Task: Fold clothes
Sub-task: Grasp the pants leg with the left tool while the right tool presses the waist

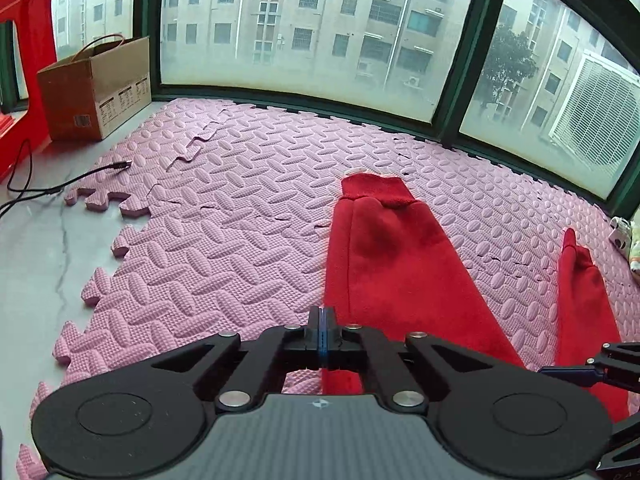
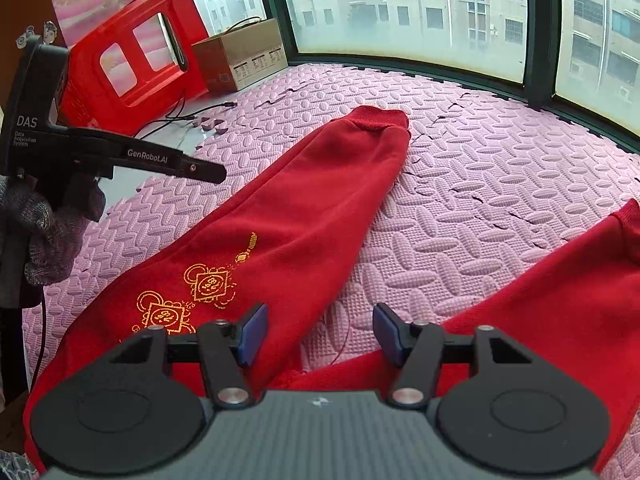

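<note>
Left gripper [image 1: 324, 316] has its blue pads pressed flat together right at the edge of the red trousers [image 2: 304, 208], and whether any cloth is caught between them can't be told. Right gripper [image 2: 320, 334] hangs with its jaws spread apart, nothing between them, above the gap where the two legs part. The trousers lie flat on the pink foam mat [image 1: 224, 208], gold print [image 2: 188, 296] up, cuffs toward the window [image 1: 304, 24]. Beyond the mat's edge: cardboard box [image 1: 96, 88], red plastic stool [image 2: 136, 60], black cable [image 1: 36, 184].
</note>
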`<state>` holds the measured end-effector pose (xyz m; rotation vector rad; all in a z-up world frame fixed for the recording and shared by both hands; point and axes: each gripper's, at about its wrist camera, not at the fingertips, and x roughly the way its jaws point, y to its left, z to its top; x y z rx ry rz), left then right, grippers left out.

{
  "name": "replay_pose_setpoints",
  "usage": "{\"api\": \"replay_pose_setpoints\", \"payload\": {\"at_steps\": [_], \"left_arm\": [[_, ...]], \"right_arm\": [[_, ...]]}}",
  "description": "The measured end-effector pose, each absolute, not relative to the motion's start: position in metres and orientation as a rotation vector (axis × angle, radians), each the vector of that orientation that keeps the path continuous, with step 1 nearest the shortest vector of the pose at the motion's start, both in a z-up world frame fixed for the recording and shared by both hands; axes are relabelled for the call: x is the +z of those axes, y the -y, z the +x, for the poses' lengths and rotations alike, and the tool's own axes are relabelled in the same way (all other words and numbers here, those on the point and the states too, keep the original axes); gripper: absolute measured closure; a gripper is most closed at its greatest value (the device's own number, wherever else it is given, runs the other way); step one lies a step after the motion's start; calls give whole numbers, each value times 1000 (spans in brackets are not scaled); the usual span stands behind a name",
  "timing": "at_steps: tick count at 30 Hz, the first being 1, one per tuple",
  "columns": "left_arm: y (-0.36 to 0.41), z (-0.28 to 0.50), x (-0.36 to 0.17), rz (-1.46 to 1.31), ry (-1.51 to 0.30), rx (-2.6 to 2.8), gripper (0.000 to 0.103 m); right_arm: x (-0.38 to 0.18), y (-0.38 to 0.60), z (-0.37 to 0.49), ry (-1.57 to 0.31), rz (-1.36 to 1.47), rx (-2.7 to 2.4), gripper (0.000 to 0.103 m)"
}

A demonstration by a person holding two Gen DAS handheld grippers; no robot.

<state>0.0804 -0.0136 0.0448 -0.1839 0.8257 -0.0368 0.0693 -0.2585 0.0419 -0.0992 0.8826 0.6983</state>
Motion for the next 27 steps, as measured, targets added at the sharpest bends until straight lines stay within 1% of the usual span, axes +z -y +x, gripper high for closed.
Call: {"api": "replay_pose_setpoints", "payload": {"at_steps": [2,7,9,10,14,16,17,19,27], "left_arm": [[14,79,44,-185,-840,-64,103],[32,76,43,-136,-849,-102,97],[38,79,40,-105,-863,-96,84],[40,80,38,-93,-870,-94,83],[43,83,31,-49,-883,-72,83],[44,83,29,-41,-880,-77,85],[45,83,29,-24,-877,-77,94],[44,82,29,-17,-871,-82,98],[24,81,37,-110,-857,-76,99]], "right_arm": [[45,262,72,-874,-77,692,44],[46,261,80,-877,-65,688,44],[44,257,81,-882,-66,700,44],[43,256,81,-883,-66,706,44],[40,248,80,-887,-68,726,44],[38,244,79,-888,-73,734,44],[37,243,79,-887,-72,734,44],[37,240,79,-885,-70,737,44],[45,220,70,-832,-97,795,44]]}}
